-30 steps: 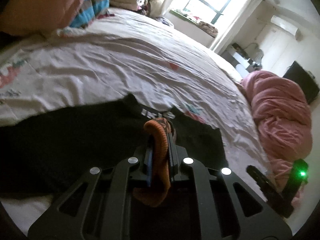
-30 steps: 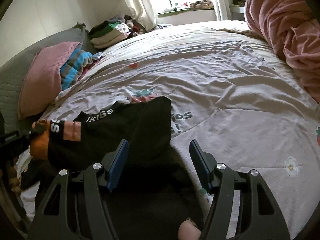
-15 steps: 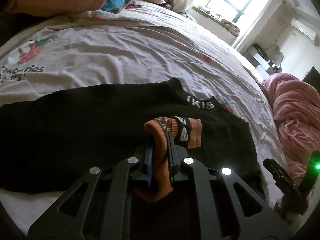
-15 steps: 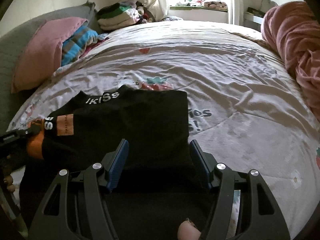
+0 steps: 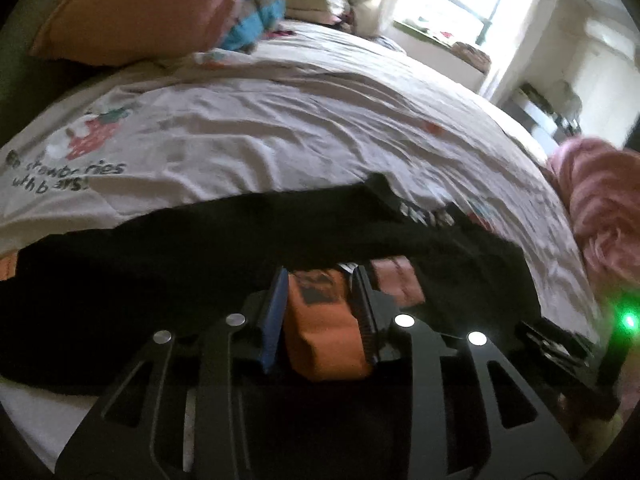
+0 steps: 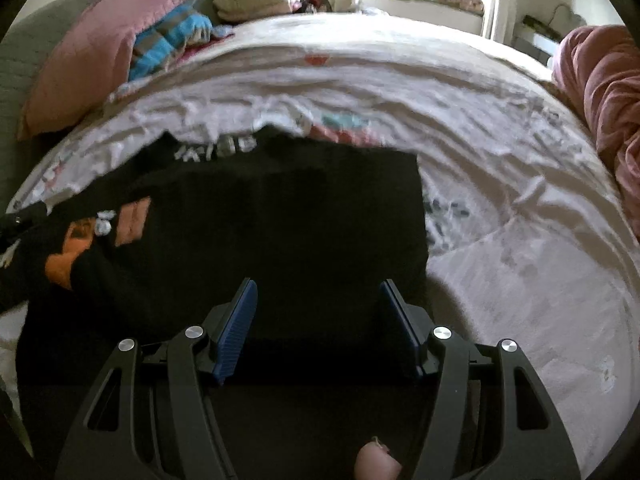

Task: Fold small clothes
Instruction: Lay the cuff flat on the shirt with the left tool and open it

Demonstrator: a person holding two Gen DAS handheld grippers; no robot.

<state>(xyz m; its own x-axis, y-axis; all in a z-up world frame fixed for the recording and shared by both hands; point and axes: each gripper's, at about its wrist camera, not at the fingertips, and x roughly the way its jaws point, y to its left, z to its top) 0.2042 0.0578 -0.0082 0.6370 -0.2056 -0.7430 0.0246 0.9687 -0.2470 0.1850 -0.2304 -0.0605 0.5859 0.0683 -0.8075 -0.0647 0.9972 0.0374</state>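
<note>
A black top [image 6: 288, 224] with white lettering at the collar lies flat on the bed; it also shows in the left wrist view [image 5: 200, 252]. Its sleeve ends in an orange cuff [image 5: 324, 320] and lies across the body. My left gripper [image 5: 320, 280] has its jaws parted a little, the cuff lying between them on the cloth. The cuff shows at the left in the right wrist view [image 6: 68, 256]. My right gripper [image 6: 318, 292] is open and empty, low over the top's near edge.
The bed sheet [image 6: 520, 240] is pale with strawberry prints. A pink pillow [image 6: 92, 52] and folded clothes [image 6: 248, 0] sit at the headboard. A bunched pink blanket [image 6: 608, 120] lies on the right. The right gripper's green light [image 5: 630, 320] shows in the left wrist view.
My left gripper carried the orange cuff across and down onto the top, then its jaws eased apart. My right gripper moved closer over the top and stayed open.
</note>
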